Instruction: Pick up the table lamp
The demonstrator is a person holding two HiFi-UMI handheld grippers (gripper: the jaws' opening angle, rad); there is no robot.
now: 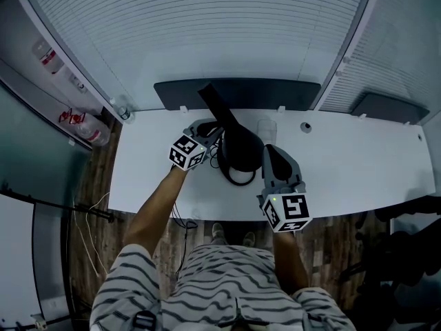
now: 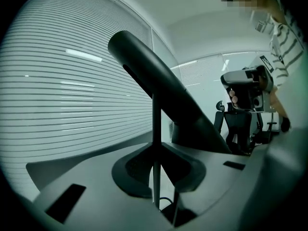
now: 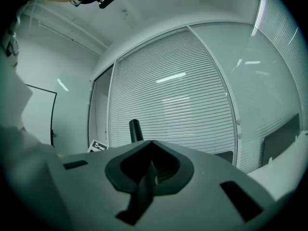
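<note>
Head cam sits high up and stares almost straight down at the white table (image 1: 358, 164). The person's striped shirt (image 1: 227, 281) is at the bottom edge and the window blinds (image 1: 207, 33) are up top, so that's the wide overview.

Left gripper (image 1: 215, 131) view rides low on that gripper and faces along its jaws across the table. It's right up against the table lamp (image 2: 159, 85), which fills the middle, and the right gripper (image 2: 238, 88) shows off to the right.

Right gripper view looks level toward the blinds, a bit further from the lamp. Only the lamp's tip and the left gripper's marker cube (image 3: 98, 145) poke over.

All three share the lamp and blinds.
</note>
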